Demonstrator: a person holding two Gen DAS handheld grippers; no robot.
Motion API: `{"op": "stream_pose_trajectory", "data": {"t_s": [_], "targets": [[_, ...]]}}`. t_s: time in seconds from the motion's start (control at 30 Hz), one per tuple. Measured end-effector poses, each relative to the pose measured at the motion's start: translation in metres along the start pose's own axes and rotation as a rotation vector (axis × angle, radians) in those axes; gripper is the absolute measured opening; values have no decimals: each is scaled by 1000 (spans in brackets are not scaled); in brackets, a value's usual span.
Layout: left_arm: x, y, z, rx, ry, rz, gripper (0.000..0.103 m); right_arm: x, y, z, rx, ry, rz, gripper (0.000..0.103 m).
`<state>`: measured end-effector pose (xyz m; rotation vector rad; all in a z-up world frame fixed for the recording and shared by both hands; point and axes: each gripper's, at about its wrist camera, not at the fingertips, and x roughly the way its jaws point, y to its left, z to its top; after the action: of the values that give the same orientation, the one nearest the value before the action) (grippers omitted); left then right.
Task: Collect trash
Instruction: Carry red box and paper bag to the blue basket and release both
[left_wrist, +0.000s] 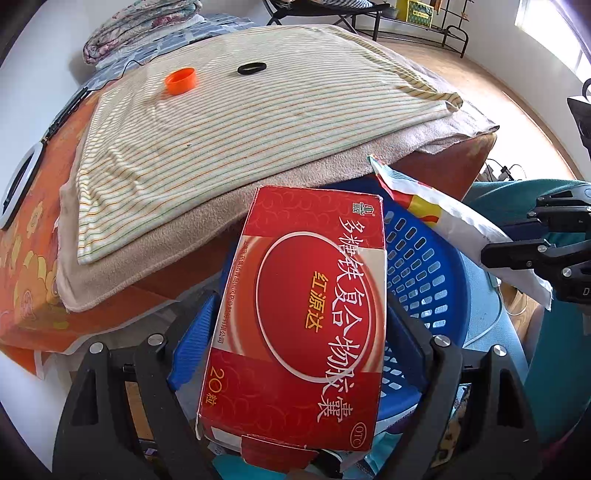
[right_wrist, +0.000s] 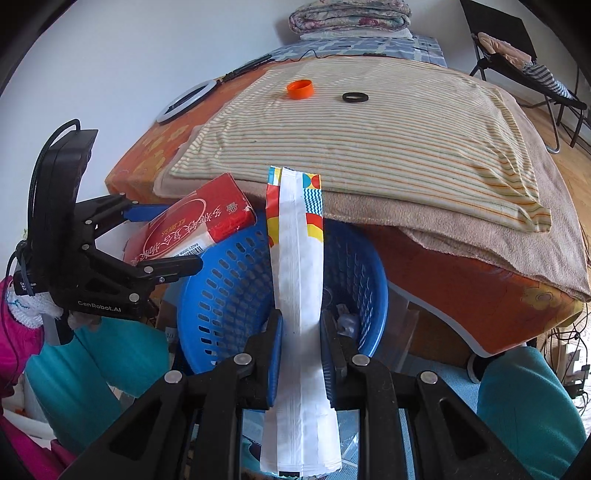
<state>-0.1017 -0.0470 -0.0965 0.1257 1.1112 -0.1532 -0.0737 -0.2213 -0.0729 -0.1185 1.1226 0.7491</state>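
My left gripper (left_wrist: 295, 332) is shut on a red medicine box (left_wrist: 299, 314) and holds it over the rim of a blue plastic basket (left_wrist: 424, 266). It also shows in the right wrist view (right_wrist: 162, 243), with the box (right_wrist: 199, 225) at the basket's left rim. My right gripper (right_wrist: 301, 354) is shut on a white snack wrapper (right_wrist: 299, 295) with a colourful end, held over the basket (right_wrist: 229, 295). That wrapper (left_wrist: 461, 225) and right gripper (left_wrist: 517, 254) show at the right of the left wrist view. An orange bottle cap (right_wrist: 300, 89) and a black ring (right_wrist: 355, 97) lie on the striped cloth.
A table with a striped cloth (right_wrist: 369, 147) over a beige towel and orange cover stands behind the basket. A white ring light (right_wrist: 184, 101) and a black cable lie at its far left. Folded quilts (right_wrist: 351, 16) sit at the back. A black chair (right_wrist: 517, 55) stands right.
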Motion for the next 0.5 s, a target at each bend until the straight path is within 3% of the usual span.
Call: {"op": "stream_pose_trajectory", "data": {"t_s": [0.5], "targets": [[35, -13, -10, 39, 99, -12, 88, 37, -9, -22, 33, 94, -3, 19]]}}
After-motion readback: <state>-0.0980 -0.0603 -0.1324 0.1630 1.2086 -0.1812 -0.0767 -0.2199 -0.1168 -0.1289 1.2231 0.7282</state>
